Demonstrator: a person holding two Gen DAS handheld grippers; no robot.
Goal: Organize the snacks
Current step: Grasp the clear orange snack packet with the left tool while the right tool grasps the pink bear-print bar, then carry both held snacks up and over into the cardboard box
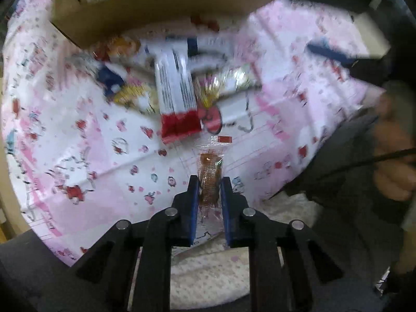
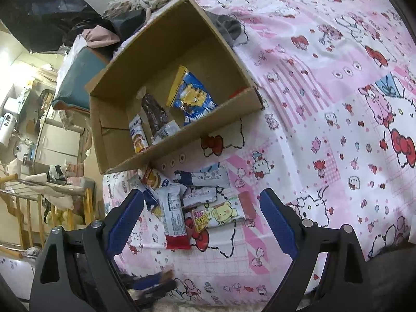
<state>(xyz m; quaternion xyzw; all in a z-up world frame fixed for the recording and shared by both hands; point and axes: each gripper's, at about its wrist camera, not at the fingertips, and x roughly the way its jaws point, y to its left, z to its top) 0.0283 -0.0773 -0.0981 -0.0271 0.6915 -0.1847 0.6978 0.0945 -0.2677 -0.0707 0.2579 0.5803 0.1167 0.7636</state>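
Left wrist view shows your left gripper (image 1: 210,182) clamped on a small snack in a clear wrapper (image 1: 210,179) — a brown, ridged piece stands upright between the blue pads (image 1: 193,202), and the wrapper's crimped end with a red tab sticks out past the fingertips. The pads press it from both sides. Beyond it, the pile of snacks (image 1: 176,83) lies on the pink cartoon-print sheet (image 1: 78,156), blurred in this view; the long white packet with a red end (image 1: 176,104) points toward your gripper, well apart from it. The cardboard box (image 1: 161,7) sits past the pile, at the top of the picture. At the right edge, a hand (image 1: 395,161) shows dimly.

Your right gripper (image 2: 202,223) stands wide open with nothing between its fingers. It hangs over the same pile (image 2: 187,202): the white packet with the red end (image 2: 174,221), a yellow cartoon-bear packet (image 2: 221,214) just beside it, and several white and blue wrappers lying close to the box's near wall. The box (image 2: 182,140) is open at the top and holds a blue and yellow bag (image 2: 191,97), a dark, speckled bar (image 2: 154,113) and a small white packet (image 2: 137,135) leaning against the near wall. At the bottom, between the right gripper's arms, you can see a blurred blue and dark shape; what it is you cannot tell.
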